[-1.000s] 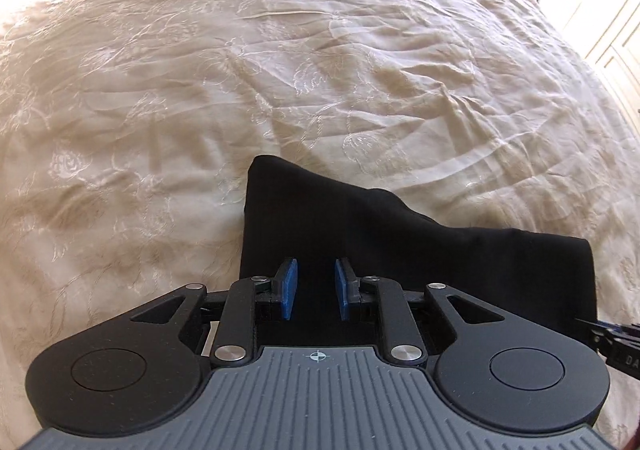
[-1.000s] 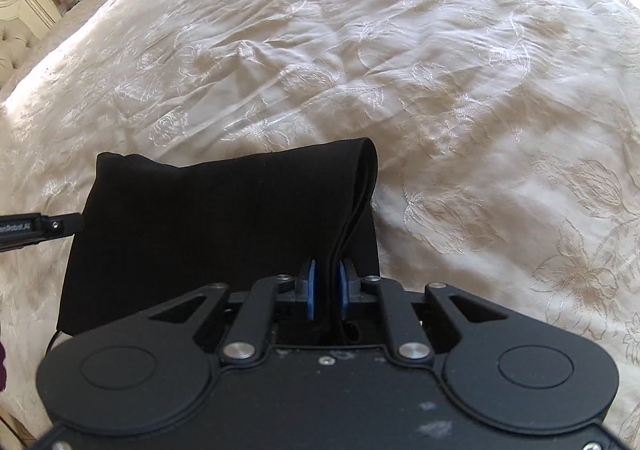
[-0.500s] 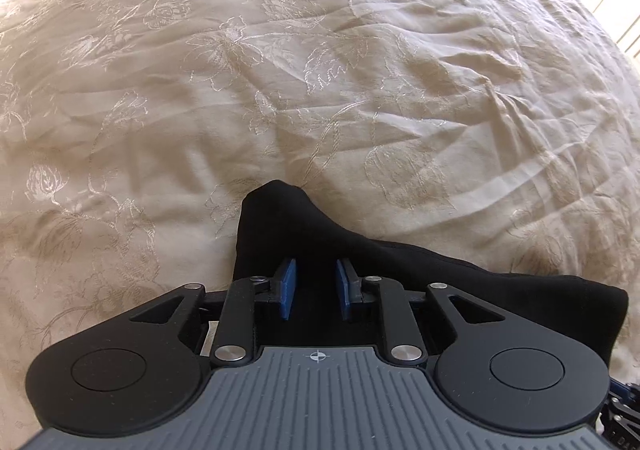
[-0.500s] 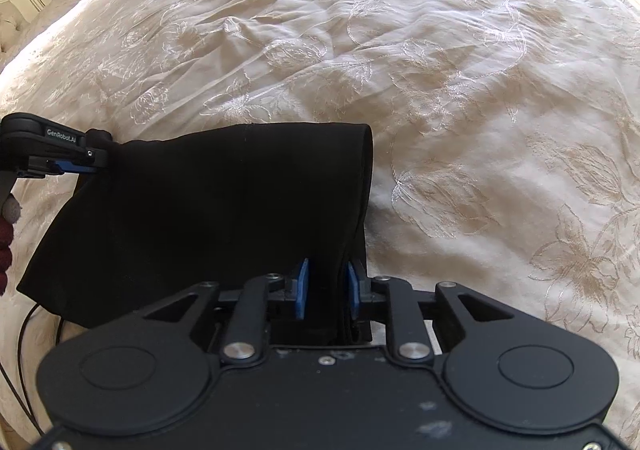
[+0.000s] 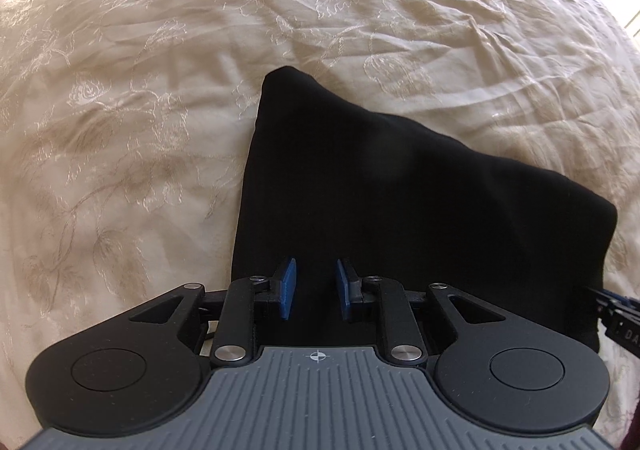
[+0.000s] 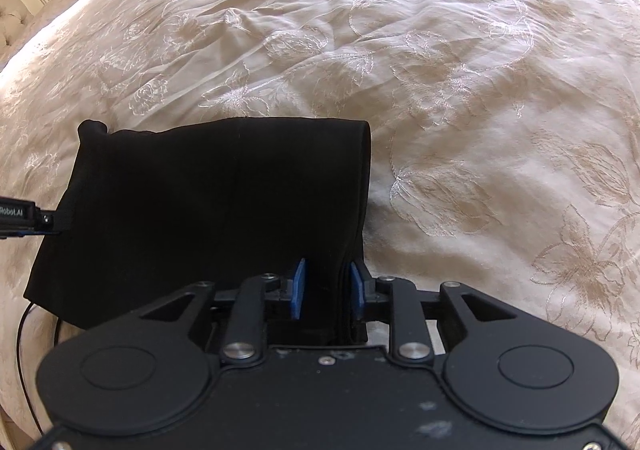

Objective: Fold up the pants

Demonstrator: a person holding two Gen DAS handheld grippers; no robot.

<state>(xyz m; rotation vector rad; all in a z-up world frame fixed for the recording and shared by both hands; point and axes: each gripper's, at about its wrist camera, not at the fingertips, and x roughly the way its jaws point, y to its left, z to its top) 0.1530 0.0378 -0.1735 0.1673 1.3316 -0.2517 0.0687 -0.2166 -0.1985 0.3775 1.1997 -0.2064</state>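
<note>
Two grippers hang over the black pants (image 6: 216,209). The right gripper (image 6: 327,292) is opening, its pads drawing off the stacked side edge between them. The left gripper (image 5: 312,288) shows a gap with dark cloth between its pads; whether they pinch it I cannot tell. The pants lie as a compact folded packet on the cream bedspread (image 6: 460,89), so folding looks nearly done; release and smoothing remain. From nine through three o'clock, bare cover gives free room.
</note>
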